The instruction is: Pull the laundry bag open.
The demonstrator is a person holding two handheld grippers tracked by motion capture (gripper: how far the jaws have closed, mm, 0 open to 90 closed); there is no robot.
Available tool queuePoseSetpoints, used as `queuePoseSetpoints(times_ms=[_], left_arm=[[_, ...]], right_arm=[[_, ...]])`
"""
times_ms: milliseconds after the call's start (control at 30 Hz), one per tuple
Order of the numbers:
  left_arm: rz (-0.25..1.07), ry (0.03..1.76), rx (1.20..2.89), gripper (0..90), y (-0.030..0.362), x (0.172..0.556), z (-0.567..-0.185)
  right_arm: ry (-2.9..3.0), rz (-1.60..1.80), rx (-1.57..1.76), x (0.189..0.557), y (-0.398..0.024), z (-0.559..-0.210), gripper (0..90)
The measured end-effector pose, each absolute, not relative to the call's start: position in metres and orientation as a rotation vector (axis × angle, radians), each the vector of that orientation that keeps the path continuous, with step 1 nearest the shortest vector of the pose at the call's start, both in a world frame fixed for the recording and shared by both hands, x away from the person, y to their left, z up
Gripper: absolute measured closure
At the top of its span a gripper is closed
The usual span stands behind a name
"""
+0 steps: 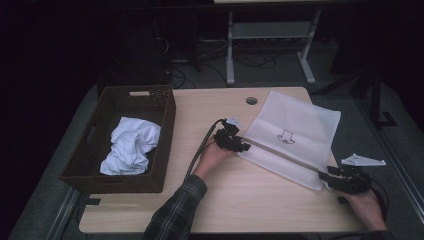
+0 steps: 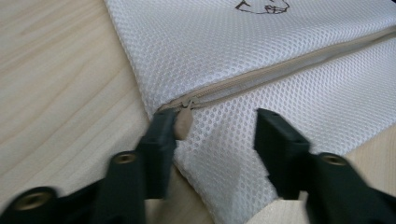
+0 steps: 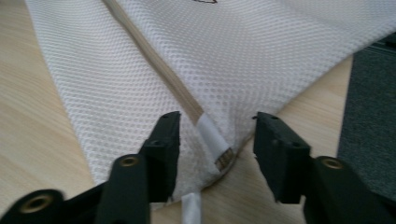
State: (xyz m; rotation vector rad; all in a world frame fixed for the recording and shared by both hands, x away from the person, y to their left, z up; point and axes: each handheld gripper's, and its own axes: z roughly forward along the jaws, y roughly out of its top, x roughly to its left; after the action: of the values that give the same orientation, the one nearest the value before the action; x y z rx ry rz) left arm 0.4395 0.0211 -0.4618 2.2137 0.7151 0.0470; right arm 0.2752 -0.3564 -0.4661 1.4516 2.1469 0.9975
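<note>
While the white mesh laundry bag [image 1: 295, 137] lies flat on the right half of the worktop [image 1: 210, 200], a hand-held gripper stands at each end of its zipper [image 1: 282, 155]. At centre frame in the high view, the left hand-held gripper [image 1: 239, 145] sits at the bag's near-left corner; in the left gripper view its jaws stand apart, one pad just beside the tan zipper pull [image 2: 184, 124], nothing pinched. At lower right, the right hand-held gripper [image 1: 331, 176] straddles the opposite corner; in the right gripper view its jaws are likewise parted around the white fabric tab [image 3: 212, 137] at the zipper's end, pressing on nothing. At left, a brown woven basket [image 1: 167, 130] holds a crumpled white cloth [image 1: 131, 145]. The mesh appears light, limp and easily snagged; it would likely sag and fold if lifted by the netting. The firmer holds are judged to be the zipper pull, the end tab and the stitched zipper tape.
</note>
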Motion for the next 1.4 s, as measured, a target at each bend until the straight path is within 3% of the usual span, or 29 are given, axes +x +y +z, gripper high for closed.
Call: queuePoseSetpoints(times_ms=[267,367,600,1400], left_arm=[[0.125,0.679,2.219,19.4,0.029,0.430,-0.454],[0.143,0.677,2.238,14.3,0.034,0.425,-0.454],[0.164,0.690,2.243,13.9,0.052,0.409,-0.455],[0.203,0.733,2.186,14.0,0.110,0.333,-0.442]], right_arm=[[2.097,1.085,1.436,0.273,-0.353,-0.463,25.9],[2.097,1.104,1.407,0.272,-0.351,-0.463,21.9],[2.150,1.107,1.354,0.273,-0.341,-0.464,14.7],[2.284,1.143,1.180,0.273,-0.304,-0.461,14.6]])
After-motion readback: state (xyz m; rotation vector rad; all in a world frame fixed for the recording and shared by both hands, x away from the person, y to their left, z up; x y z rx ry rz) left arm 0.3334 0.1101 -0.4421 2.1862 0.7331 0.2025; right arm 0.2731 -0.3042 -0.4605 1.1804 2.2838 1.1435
